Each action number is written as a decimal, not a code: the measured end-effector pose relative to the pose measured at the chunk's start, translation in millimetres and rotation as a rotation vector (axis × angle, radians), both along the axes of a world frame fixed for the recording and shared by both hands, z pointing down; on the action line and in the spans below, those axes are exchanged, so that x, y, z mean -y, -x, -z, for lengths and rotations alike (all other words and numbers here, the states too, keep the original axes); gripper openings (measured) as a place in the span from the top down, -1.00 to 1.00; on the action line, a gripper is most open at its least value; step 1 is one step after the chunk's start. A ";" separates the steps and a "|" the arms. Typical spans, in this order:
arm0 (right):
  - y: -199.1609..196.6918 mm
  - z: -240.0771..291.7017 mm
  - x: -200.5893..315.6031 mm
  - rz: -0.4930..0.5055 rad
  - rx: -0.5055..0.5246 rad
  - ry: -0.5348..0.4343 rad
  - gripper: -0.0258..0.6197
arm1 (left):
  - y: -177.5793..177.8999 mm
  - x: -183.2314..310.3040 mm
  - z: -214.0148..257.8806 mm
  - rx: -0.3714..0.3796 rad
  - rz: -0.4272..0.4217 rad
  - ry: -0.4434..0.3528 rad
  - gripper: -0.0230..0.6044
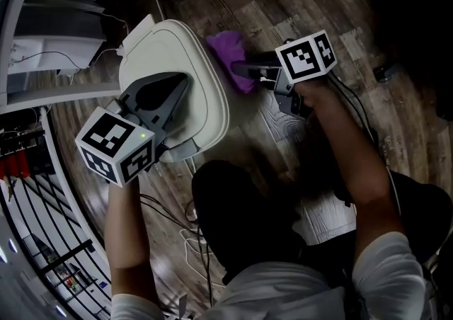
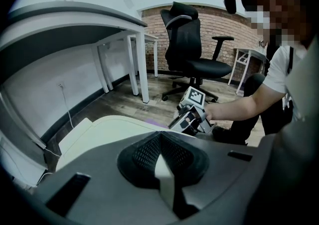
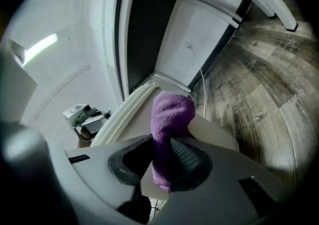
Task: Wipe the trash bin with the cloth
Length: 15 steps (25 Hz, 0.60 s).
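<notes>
Trash bin (image 1: 202,64), white, lidded, stands on dark wood-plank floor (image 1: 297,0). The left gripper (image 1: 180,86) sits over the lid with jaws closed and empty, while the right gripper (image 1: 244,69) clamps the purple cloth (image 1: 228,53) just beside the bin's rim. Step judged: carrying cloth to bin, wiping not begun; next move calls for pressing cloth flat against the lid. Room: white desk (image 2: 124,35), black office chair (image 2: 192,45), brick wall (image 2: 214,22).
</notes>
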State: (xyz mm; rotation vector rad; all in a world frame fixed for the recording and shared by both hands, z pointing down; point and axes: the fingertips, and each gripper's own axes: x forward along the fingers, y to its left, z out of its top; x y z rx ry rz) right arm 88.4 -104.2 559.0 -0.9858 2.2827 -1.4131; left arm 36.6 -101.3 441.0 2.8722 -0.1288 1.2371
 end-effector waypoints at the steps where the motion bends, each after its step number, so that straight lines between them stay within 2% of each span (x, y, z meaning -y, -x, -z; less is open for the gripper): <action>1: 1.0 9.9 -4.5 0.016 0.019 -0.021 0.65 | 0.1 -0.4 0.0 0.000 -0.002 0.000 0.91; 7: 16.6 56.7 -32.0 0.170 0.194 -0.145 0.65 | -0.5 -0.6 0.9 -0.001 -0.017 -0.018 0.91; 9: 26.6 45.2 -37.7 0.203 0.211 -0.116 0.65 | -0.1 -0.6 0.7 0.000 -0.020 -0.024 0.91; 11: 32.6 23.2 -40.5 0.197 0.193 -0.058 0.65 | -0.2 -1.7 0.5 0.000 -0.026 -0.033 0.91; 13: 37.0 13.9 -42.9 0.195 0.219 -0.034 0.65 | -0.6 -3.1 0.5 -0.001 -0.033 -0.046 0.91; 15: 37.7 -6.8 -45.2 0.192 0.176 0.012 0.65 | -0.5 -3.8 0.7 0.001 -0.037 -0.056 0.91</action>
